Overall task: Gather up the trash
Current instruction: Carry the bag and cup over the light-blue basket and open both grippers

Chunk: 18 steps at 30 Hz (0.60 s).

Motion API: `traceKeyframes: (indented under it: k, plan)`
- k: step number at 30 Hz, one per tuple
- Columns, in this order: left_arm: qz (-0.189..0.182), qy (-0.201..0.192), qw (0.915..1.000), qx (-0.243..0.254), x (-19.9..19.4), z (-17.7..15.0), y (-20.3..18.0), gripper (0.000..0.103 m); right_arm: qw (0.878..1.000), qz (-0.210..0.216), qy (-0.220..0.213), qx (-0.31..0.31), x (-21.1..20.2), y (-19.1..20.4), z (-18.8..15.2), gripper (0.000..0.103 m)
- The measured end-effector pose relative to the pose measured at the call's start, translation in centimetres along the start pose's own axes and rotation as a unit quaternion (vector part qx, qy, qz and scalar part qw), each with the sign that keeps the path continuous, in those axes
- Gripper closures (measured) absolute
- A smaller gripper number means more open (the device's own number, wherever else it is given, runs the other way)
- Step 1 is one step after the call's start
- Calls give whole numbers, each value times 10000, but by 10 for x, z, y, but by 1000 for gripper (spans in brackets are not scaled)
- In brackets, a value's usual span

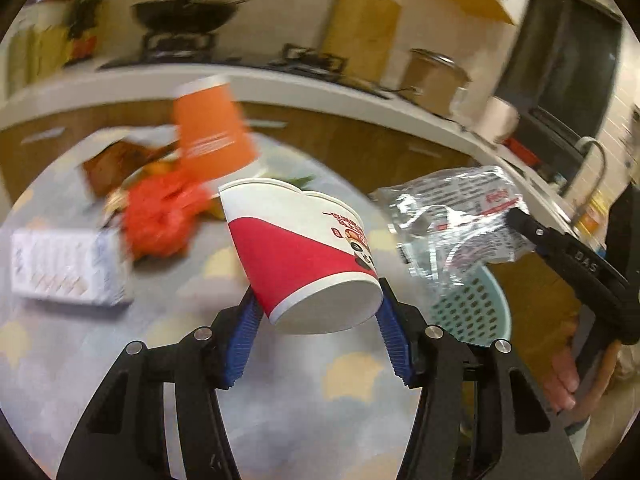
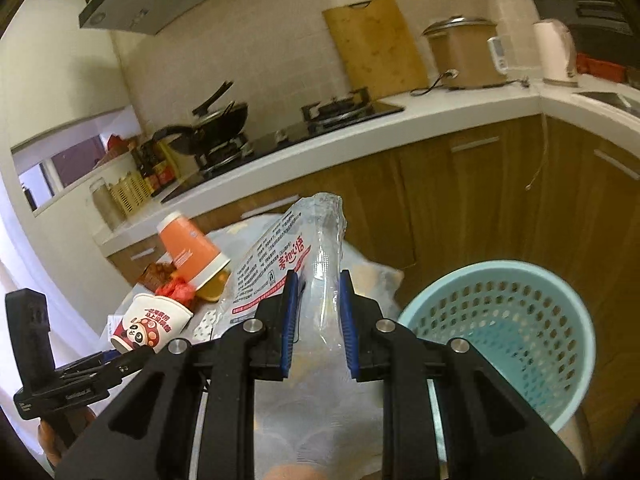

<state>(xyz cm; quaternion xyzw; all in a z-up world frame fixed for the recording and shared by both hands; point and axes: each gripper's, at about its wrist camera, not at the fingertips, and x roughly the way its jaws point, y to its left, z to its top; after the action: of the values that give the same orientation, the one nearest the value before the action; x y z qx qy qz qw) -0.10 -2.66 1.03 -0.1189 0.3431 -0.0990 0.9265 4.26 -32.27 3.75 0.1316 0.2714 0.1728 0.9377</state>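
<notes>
I've got the left hand-held gripper [image 1: 318, 312] pinching the cup [image 1: 304, 256] and the right hand-held gripper [image 2: 318, 324] pinching the wrapper [image 2: 280, 264]; next, carry both over the bin [image 2: 500, 276] and drop.

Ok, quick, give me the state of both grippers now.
Left gripper: closed on the red and white paper cup.
Right gripper: closed on the clear plastic bag.

Readable text
"DAS" stands on the right gripper [image 1: 516, 216]; the wrapper's [image 2: 280, 264] red and black print is Chinese, too small to read.
</notes>
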Motion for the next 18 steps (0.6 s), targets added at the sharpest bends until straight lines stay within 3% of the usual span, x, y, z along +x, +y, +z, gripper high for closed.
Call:
traceKeyframes:
  k: [10, 18]
  plan:
    - [-942, 385, 9915, 814, 73, 19, -94, 49, 9921, -1150, -145, 483, -30, -78, 0, 85]
    - [-1212, 806, 9813, 1258, 135, 13, -146, 49, 9785, -1845, 78, 924, -32, -131, -17, 85]
